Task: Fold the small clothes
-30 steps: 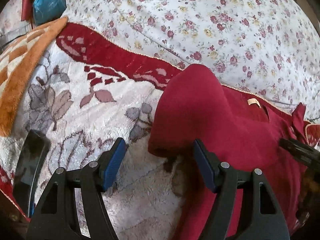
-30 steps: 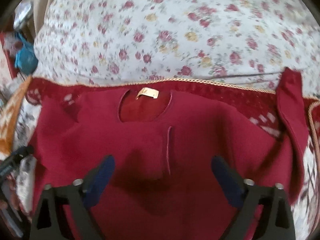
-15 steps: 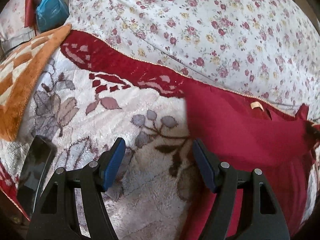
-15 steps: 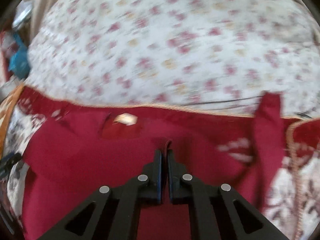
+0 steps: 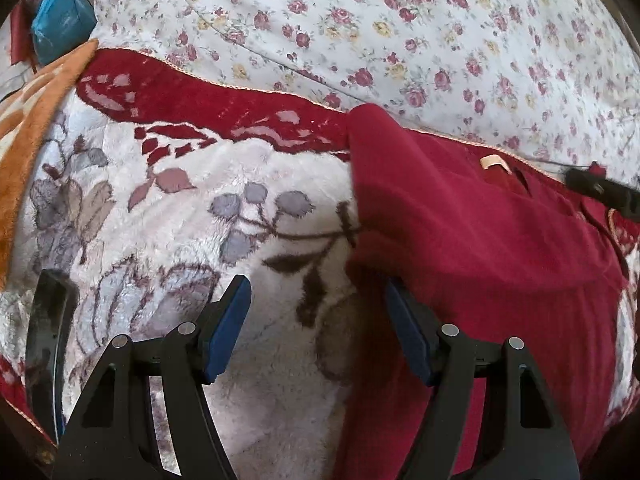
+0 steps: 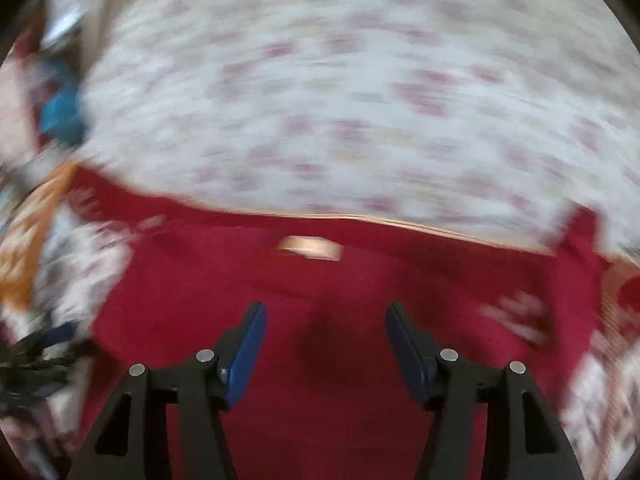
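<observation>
A dark red small garment [image 5: 480, 240] lies on the plush blanket, its tan neck label [image 5: 494, 162] facing up. My left gripper [image 5: 315, 284] is open over the blanket at the garment's left edge. The rumpled cloth edge sits just beyond its right finger and nothing is between the pads. In the blurred right wrist view my right gripper [image 6: 326, 308] hovers above the middle of the garment [image 6: 360, 272] below the label [image 6: 310, 247]. Its jaws are opening with no cloth between them. A black part of the right gripper [image 5: 600, 192] shows at the garment's far right.
A white floral duvet [image 5: 400, 40] bulges behind the garment. The pale leaf-patterned blanket [image 5: 200, 220] with a red border spreads to the left. An orange blanket [image 5: 32, 120] and a blue bag [image 5: 56, 28] lie far left. A dark flat object [image 5: 48, 340] rests at the lower left.
The right gripper pinched shut on the garment's middle, then opened and rose, letting go. The garment's left part pulled right and settled back rumpled. The left gripper shifted slightly and stayed open.
</observation>
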Available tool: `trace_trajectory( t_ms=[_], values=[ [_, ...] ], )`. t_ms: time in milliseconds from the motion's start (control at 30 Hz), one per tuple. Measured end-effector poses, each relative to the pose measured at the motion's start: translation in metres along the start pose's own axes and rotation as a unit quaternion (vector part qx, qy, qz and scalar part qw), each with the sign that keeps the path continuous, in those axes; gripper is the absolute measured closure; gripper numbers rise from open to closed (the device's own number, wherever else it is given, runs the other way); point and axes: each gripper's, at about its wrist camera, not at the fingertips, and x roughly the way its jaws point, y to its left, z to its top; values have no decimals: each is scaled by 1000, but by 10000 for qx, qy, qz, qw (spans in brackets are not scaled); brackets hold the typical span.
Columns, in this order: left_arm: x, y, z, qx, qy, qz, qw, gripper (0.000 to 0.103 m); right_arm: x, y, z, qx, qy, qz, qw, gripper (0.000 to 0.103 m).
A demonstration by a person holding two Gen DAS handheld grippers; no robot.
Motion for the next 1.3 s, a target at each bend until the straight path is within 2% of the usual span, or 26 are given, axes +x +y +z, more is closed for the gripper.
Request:
trace_trajectory(
  t_ms=[67,100,167,300,400,467,567,633,700,767,800,867,900,933,967,1067,1133,1200,1300],
  values=[
    [6,-1,4,-51,33,-17,10000,33,24,42,12,-382,99,520,9979,43],
    [10,-1,6,-48,36,25,10000,33,35,59,15,-528,135,604,9967,43],
    [17,3,10,-75,32,205,9998,32,67,90,25,-807,247,634,9944,43],
    [19,21,11,-456,160,-111,9988,32,121,122,33,-985,644,938,9886,44],
    [17,27,10,-489,239,-98,9985,32,149,143,34,-1073,725,1112,9853,45],
    [12,30,8,-522,255,-132,9982,32,159,151,36,-1181,641,986,9860,45],
    [3,32,5,-531,222,-99,9983,32,144,141,40,-1050,604,1016,9874,45],
    [-6,33,5,-531,128,-121,9984,32,119,125,37,-839,476,899,9913,45],
    [-19,31,6,-482,-171,40,9987,32,90,108,24,-732,428,950,9919,45],
    [-25,26,9,-430,-409,202,9980,32,77,105,9,-800,474,1019,9904,45],
    [-27,22,11,-425,-488,230,9976,32,78,107,-3,-911,613,904,9898,45],
    [-26,13,12,-360,-595,198,9974,32,93,113,-20,-1059,827,622,9890,43],
    [-25,5,12,-264,-619,185,9976,32,93,116,-25,-1065,548,511,9915,42],
    [-24,3,12,-203,-633,182,9976,32,91,117,-26,-1042,442,433,9926,42],
    [-23,-3,11,-125,-655,159,9977,32,88,117,-25,-990,515,387,9930,42],
    [-20,-19,13,1,-640,-50,9979,32,63,99,-22,-588,618,667,9941,42],
    [-18,-27,15,5,-669,-130,9977,32,46,82,-28,-536,534,357,9965,42],
    [-11,-33,17,14,-598,-169,9981,32,32,56,-37,-552,520,-234,9968,42],
    [4,-39,17,40,-428,10,9991,32,23,6,-49,-268,666,-755,9946,42]
  ],
)
